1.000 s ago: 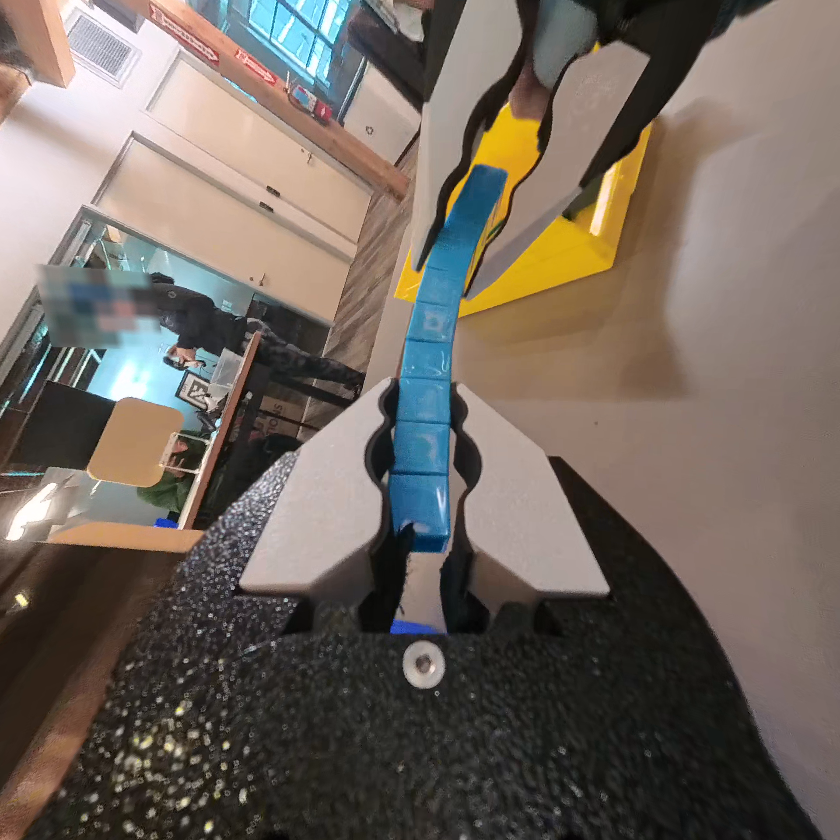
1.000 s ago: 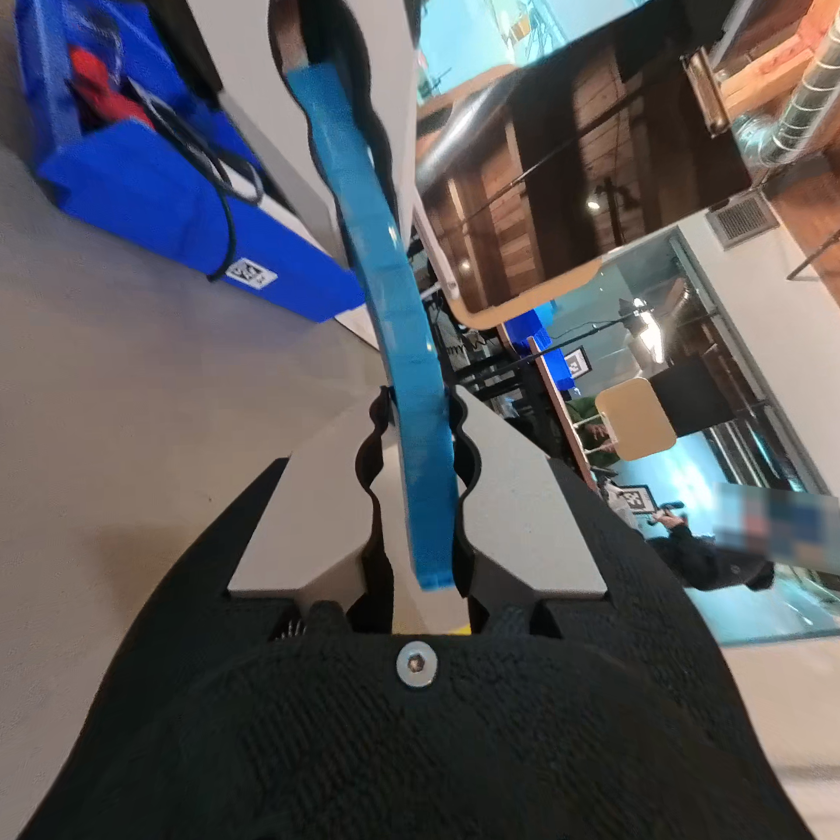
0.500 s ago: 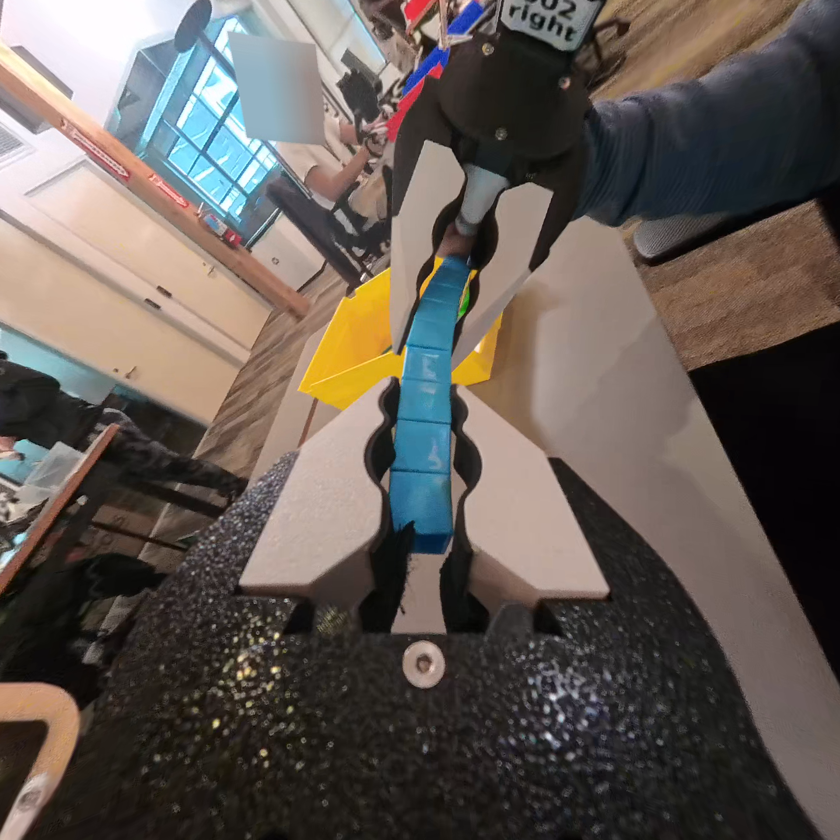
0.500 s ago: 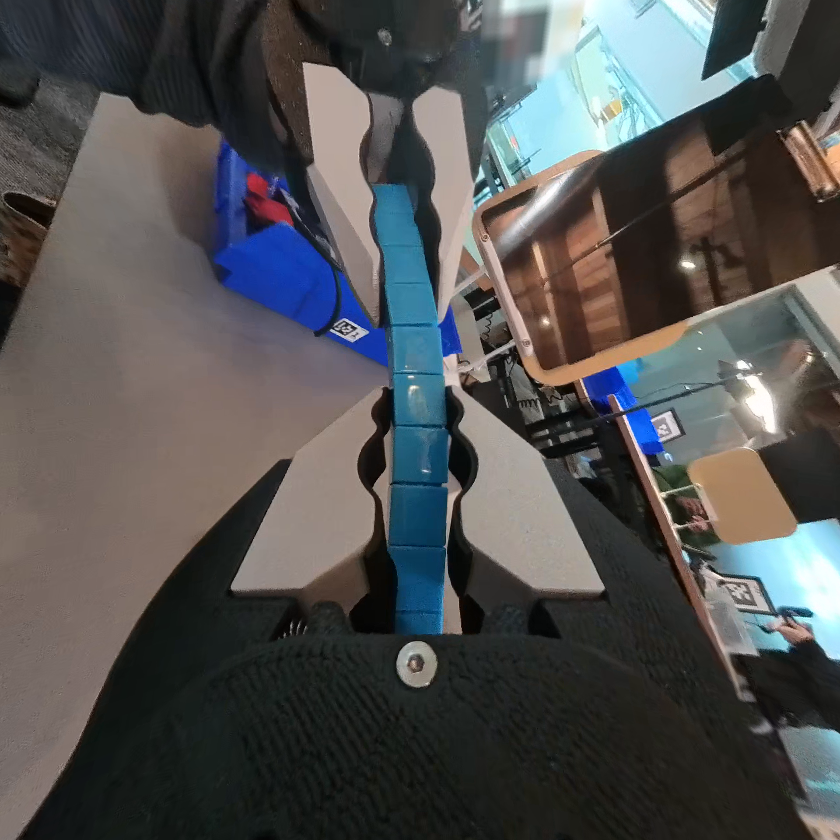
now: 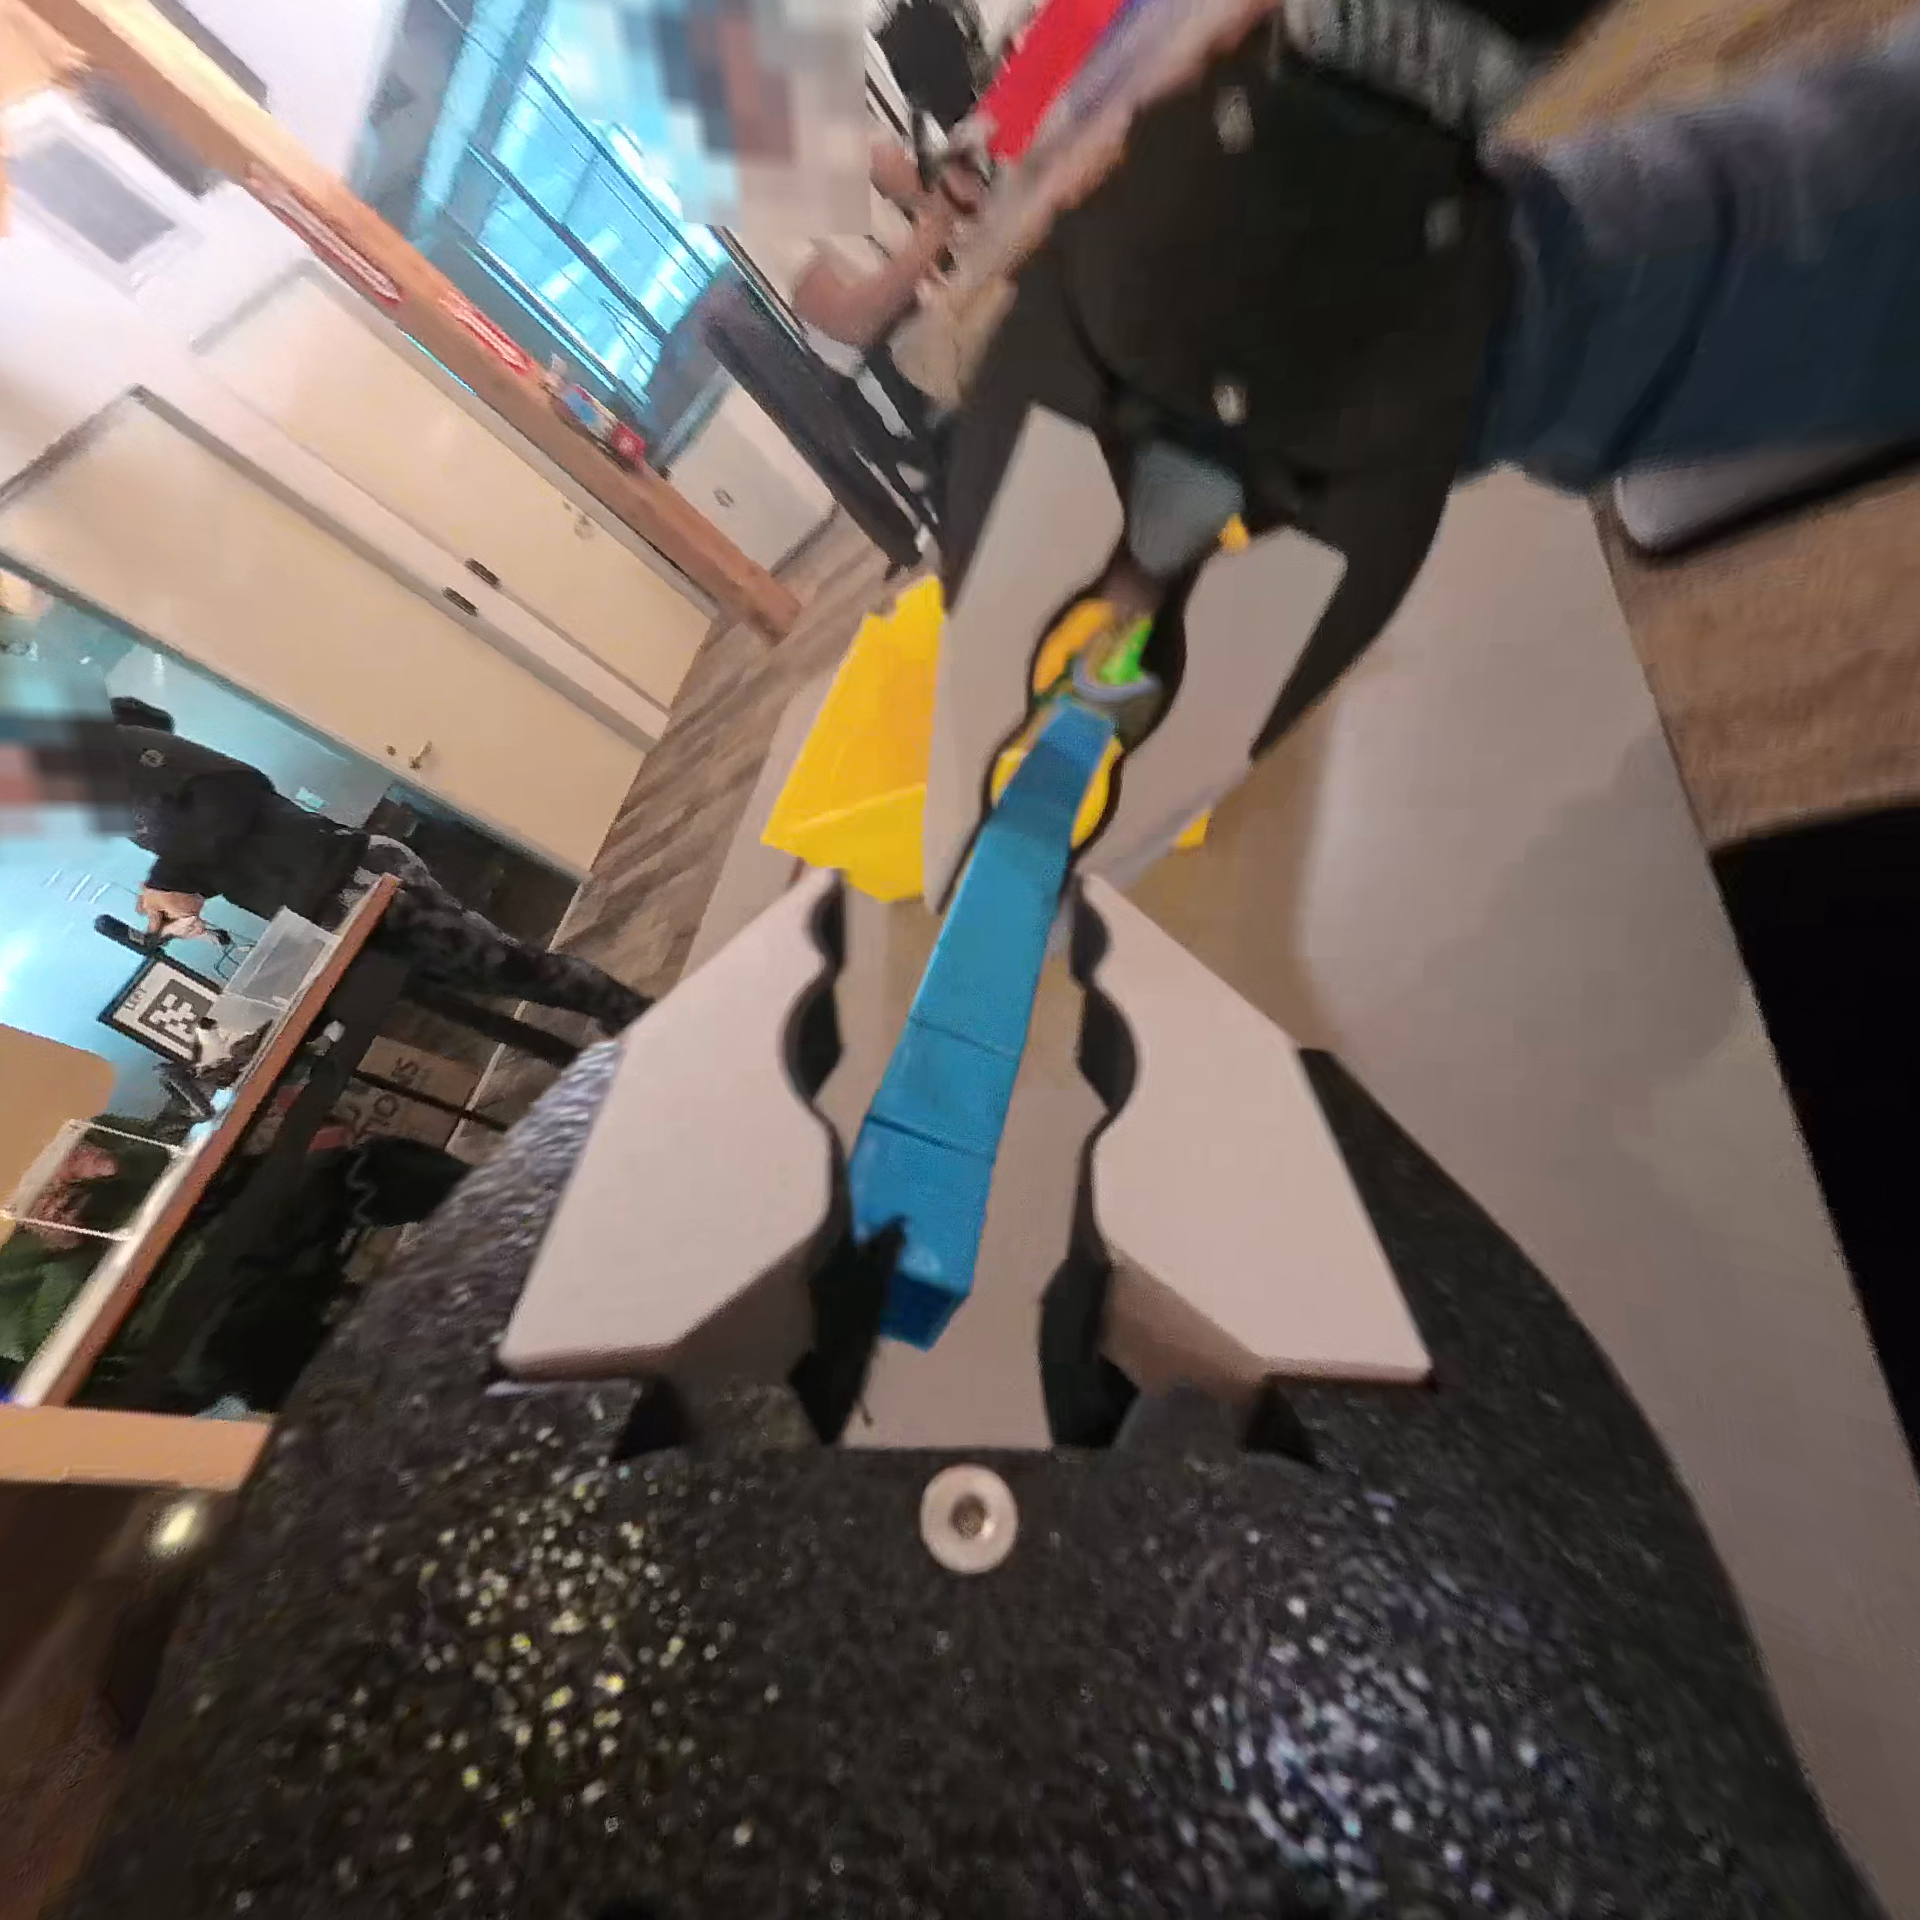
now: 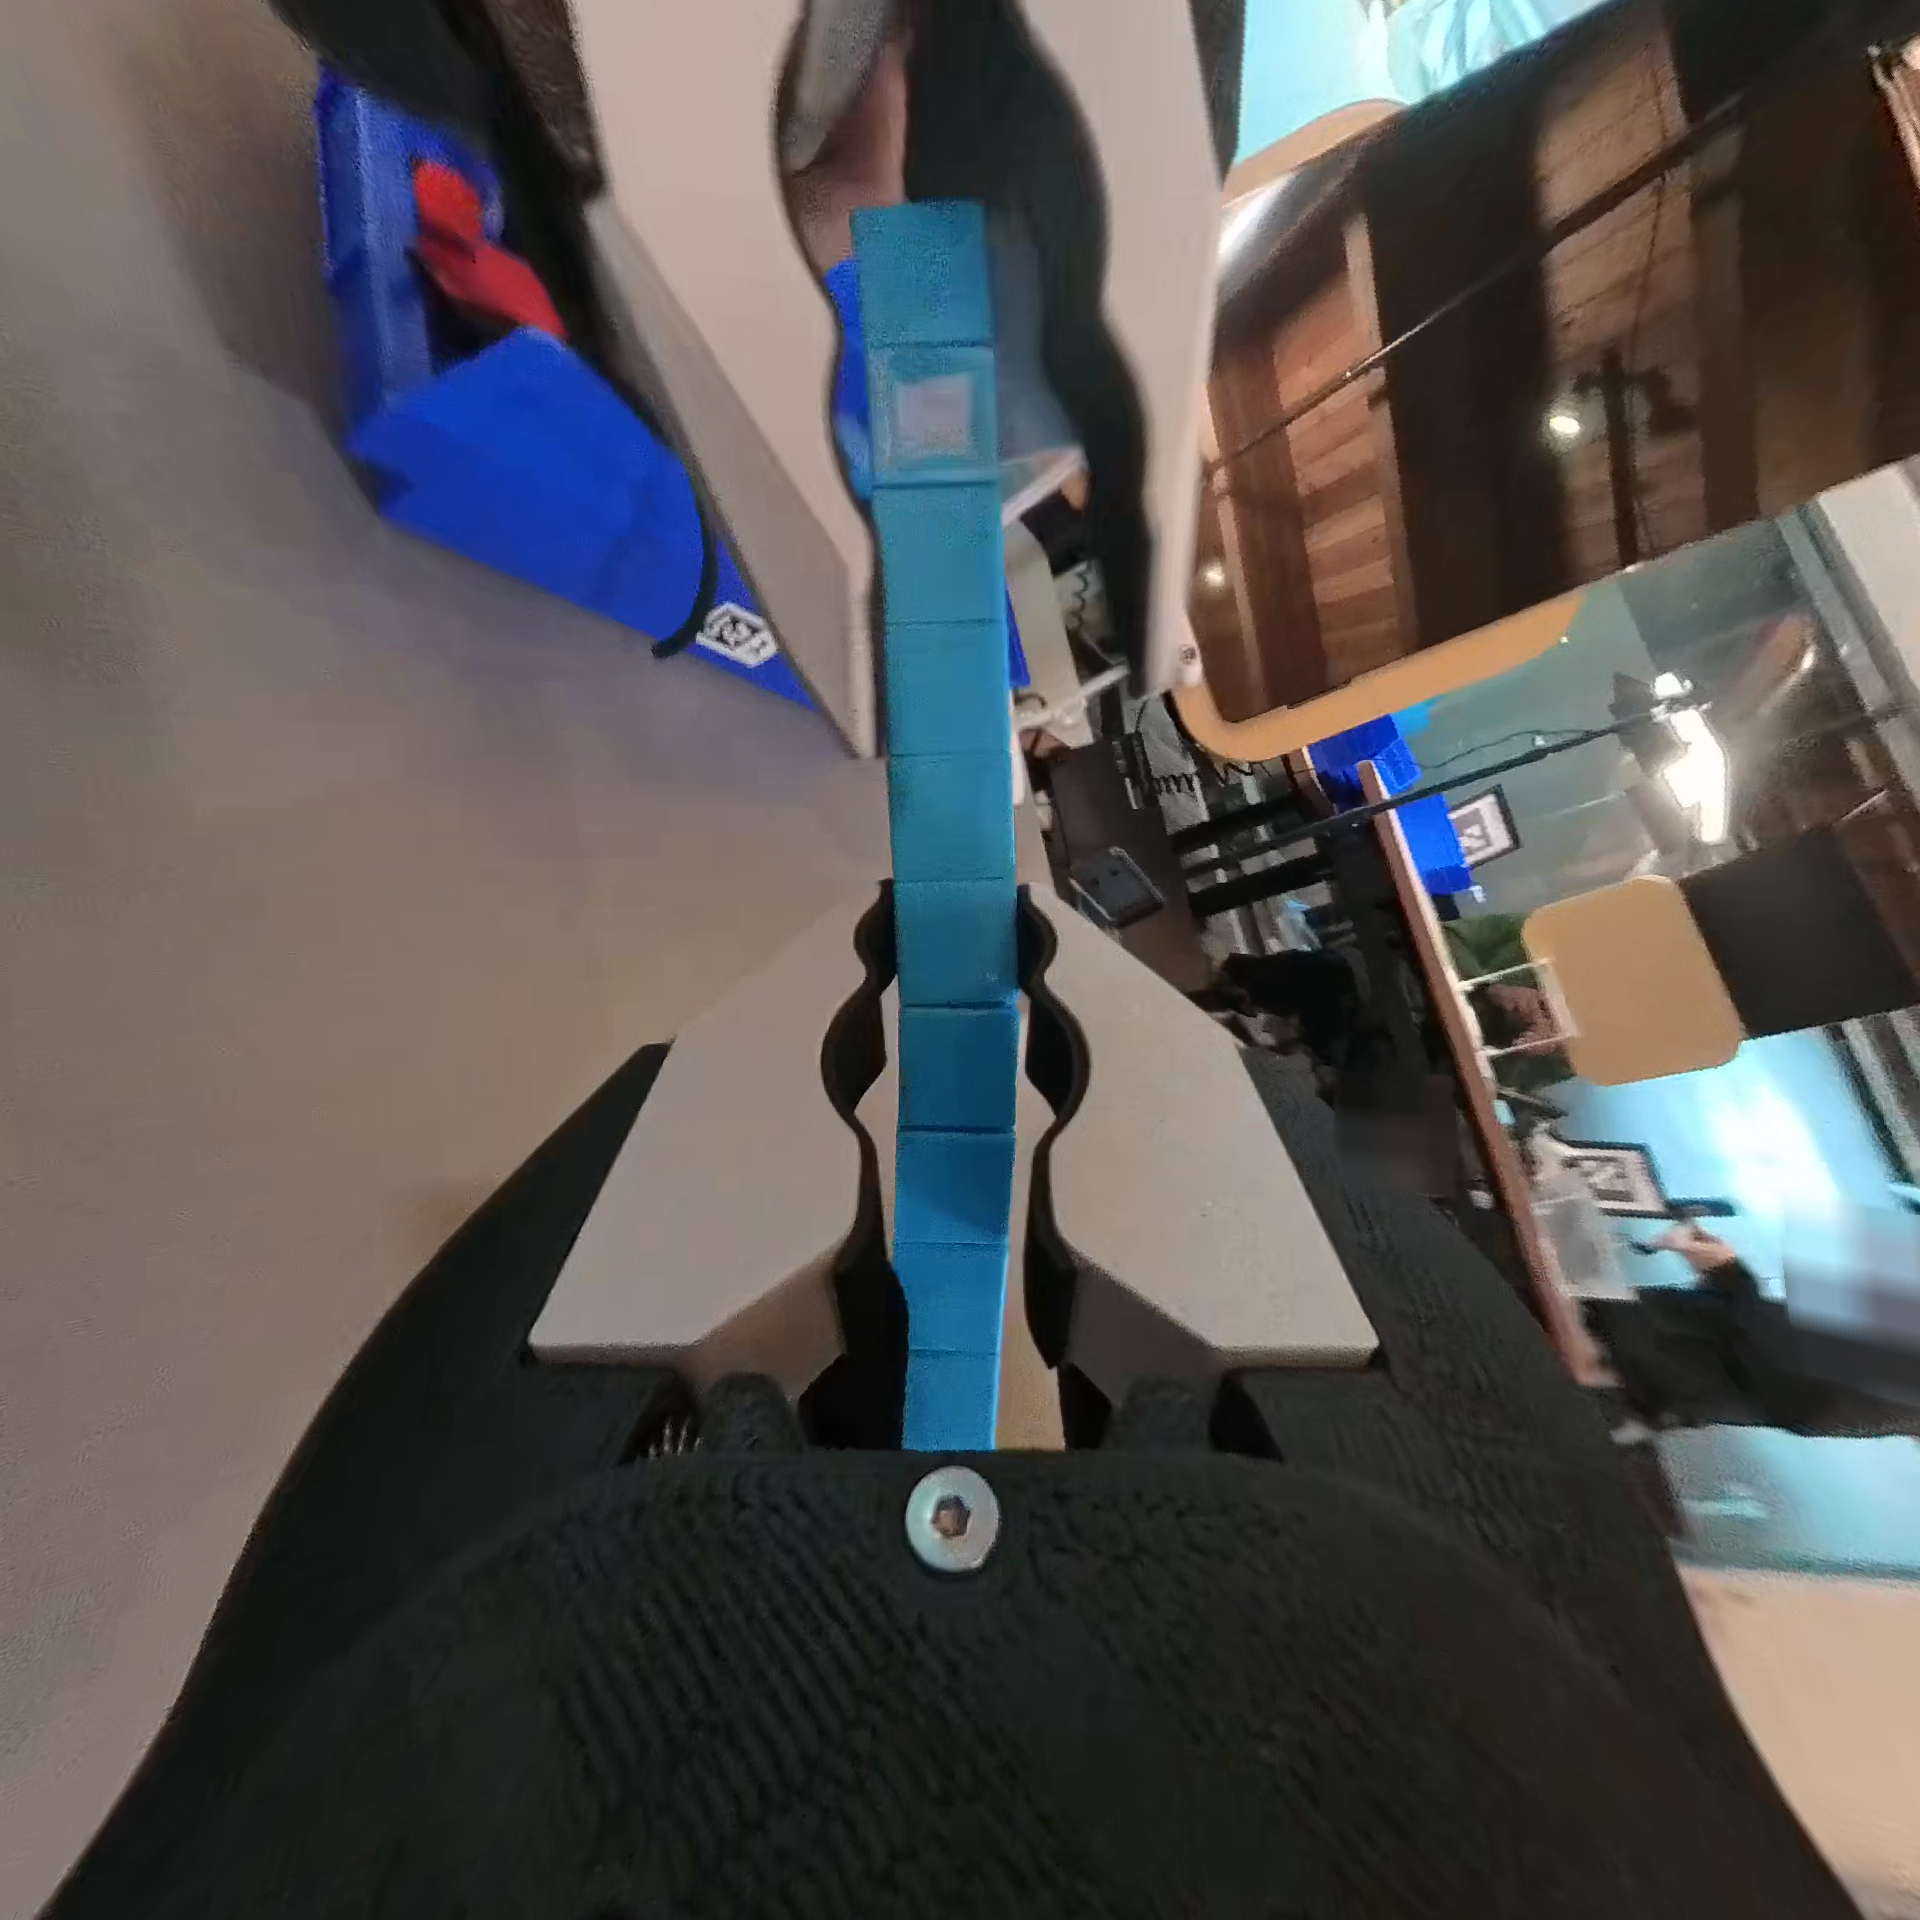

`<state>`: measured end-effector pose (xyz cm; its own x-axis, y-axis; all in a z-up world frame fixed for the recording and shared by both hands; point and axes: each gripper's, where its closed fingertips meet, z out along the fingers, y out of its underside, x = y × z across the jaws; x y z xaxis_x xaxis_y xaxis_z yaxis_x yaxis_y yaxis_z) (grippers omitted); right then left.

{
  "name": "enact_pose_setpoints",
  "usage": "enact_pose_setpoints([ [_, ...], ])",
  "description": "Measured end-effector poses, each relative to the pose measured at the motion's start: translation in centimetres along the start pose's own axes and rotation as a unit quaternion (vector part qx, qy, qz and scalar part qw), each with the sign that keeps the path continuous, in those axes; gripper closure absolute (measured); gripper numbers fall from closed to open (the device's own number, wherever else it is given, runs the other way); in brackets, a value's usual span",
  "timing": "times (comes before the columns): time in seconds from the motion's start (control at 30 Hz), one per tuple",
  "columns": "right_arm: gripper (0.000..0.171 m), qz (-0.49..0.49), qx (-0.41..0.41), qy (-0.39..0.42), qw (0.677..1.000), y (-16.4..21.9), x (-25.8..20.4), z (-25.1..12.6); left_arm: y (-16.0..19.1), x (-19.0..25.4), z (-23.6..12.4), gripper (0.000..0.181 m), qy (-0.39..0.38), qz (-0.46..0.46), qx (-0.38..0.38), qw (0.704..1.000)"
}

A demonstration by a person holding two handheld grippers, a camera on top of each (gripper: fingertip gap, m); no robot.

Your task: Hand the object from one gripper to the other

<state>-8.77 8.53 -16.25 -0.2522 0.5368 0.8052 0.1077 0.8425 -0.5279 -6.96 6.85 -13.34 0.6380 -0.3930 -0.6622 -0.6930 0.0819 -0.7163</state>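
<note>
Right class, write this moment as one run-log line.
phase: handover | left gripper: open, clear of strip | right gripper: shut on blue segmented strip | strip: above table

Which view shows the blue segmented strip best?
Right wrist view: the blue segmented strip runs sharp and nearly full length, clamped by the right gripper. Left wrist view is blurrier: the strip lies loose between the open left gripper, its far end partly hidden.

This looks like an office used as a lab; a grey tabletop (image 5: 1475, 935) carries a yellow bin (image 5: 873, 769) at its far edge and a blue bin (image 6: 520, 457); behind are glass partitions (image 6: 1766, 1143), white cabinets (image 5: 343, 520), desks with printed marker cards (image 5: 166, 1013), and a person standing (image 5: 239, 831).
</note>
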Motion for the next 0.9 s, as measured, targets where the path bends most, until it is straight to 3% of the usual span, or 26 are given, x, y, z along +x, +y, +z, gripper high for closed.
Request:
enact_pose_setpoints([
  [0.03, 0.151, 0.028, 0.013, -0.002, 1.0, -0.2, 0.1, 0.1, -0.4, -0.7, -0.3, 0.118, -0.012, -0.021, 0.009, 1.0],
  [0.1, 0.151, 0.095, 0.03, -0.004, 0.995, -0.2, 0.7, 0.3, -0.5, -2.1, -1.0, 0.095, -0.042, -0.049, 0.017, 0.998],
  [0.23, 0.151, 0.271, 0.087, -0.015, 0.958, -0.2, 2.4, 0.2, -0.7, -4.1, -2.0, 0.083, -0.058, -0.151, 0.061, 0.985],
  [0.3, 0.151, 0.374, 0.158, -0.031, 0.913, -1.4, 3.6, -0.4, -0.4, -4.0, -1.6, 0.081, -0.032, -0.217, 0.075, 0.973],
  [0.43, 0.151, 0.529, 0.312, -0.095, 0.783, -3.8, 5.7, -2.5, -0.2, -2.4, 1.0, 0.088, 0.023, -0.319, 0.098, 0.943],
  [0.5, 0.151, 0.559, 0.328, -0.117, 0.752, -3.9, 5.8, -2.7, -0.4, -1.0, 2.4, 0.101, 0.053, -0.35, 0.109, 0.929],
  [0.7, 0.151, 0.537, 0.338, -0.129, 0.762, -4.8, 5.2, -2.8, -2.1, 2.4, 4.2, 0.135, 0.137, -0.381, 0.153, 0.901],
  [0.9, 0.151, 0.508, 0.335, -0.126, 0.783, -5.3, 5.0, -3.2, -2.4, 2.5, 4.1, 0.138, 0.148, -0.378, 0.152, 0.901],
])
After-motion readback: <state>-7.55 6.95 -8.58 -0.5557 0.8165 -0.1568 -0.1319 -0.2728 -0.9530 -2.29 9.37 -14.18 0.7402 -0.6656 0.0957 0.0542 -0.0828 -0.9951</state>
